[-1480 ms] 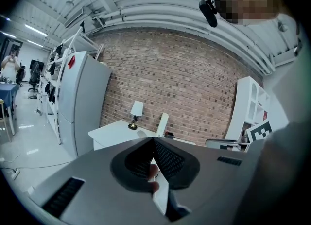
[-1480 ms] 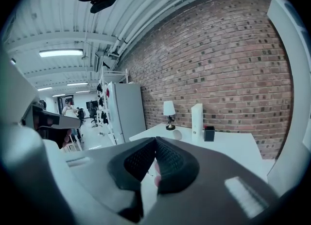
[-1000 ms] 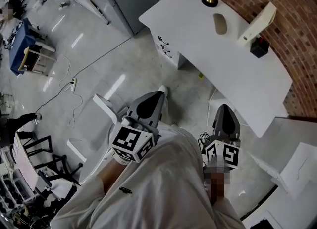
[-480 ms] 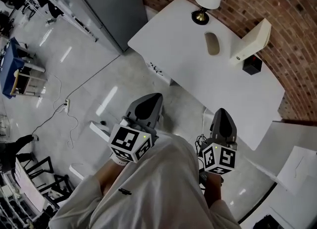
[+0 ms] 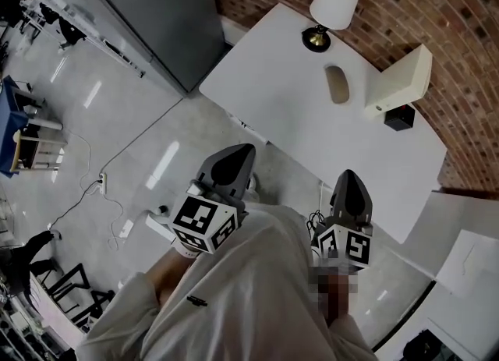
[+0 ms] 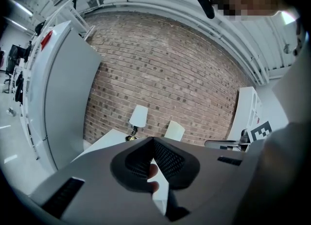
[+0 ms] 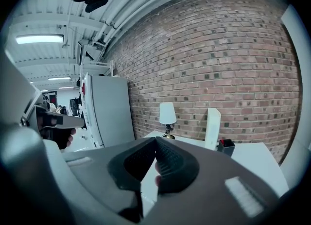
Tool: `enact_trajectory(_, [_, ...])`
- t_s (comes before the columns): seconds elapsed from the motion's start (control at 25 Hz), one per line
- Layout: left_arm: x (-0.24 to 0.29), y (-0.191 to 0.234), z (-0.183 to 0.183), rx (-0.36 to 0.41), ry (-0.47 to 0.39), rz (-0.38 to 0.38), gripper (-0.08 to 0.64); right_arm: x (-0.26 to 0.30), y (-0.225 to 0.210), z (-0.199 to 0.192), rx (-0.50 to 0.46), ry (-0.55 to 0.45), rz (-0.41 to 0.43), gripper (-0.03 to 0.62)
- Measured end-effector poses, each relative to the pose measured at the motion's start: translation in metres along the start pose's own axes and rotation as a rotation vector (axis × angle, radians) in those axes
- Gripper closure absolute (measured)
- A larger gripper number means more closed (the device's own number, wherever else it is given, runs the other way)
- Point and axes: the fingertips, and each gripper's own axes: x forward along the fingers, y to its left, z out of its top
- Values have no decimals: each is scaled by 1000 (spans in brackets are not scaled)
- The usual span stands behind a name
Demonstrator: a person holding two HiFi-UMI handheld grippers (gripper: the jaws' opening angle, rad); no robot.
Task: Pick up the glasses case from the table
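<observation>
The glasses case (image 5: 337, 84), a brown oval, lies on the white table (image 5: 273, 94) between a lamp and an upright white box. Both grippers hang in front of the person's body, short of the table's near edge and far from the case. My left gripper (image 5: 243, 151) is shut with nothing in it, over the floor. My right gripper (image 5: 348, 174) is also shut and empty, close to the table's front edge. In the left gripper view the jaws (image 6: 153, 140) meet at the tip; in the right gripper view the jaws (image 7: 155, 139) do the same. The case is hidden in both gripper views.
A white-shaded lamp (image 5: 334, 2) stands at the table's far corner by the brick wall. The white box (image 5: 401, 79) and a small black box (image 5: 399, 116) sit right of the case. A grey cabinet (image 5: 156, 8) stands left of the table, another white table (image 5: 468, 258) at right.
The person has walked toward the table, carrying both grippers forward. The table and case now sit nearer and more central in the head view. Both grippers stay shut.
</observation>
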Motion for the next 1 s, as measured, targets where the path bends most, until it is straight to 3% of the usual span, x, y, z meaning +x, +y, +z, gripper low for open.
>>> enact_trajectory(0.4, [31,30,6,-20,17,-34,552,43,18,2,-27,10,6,580])
enact_trajectory(1.0, [93,27,34,-17,26,-10,552,104,-29,25,21,28,35,580])
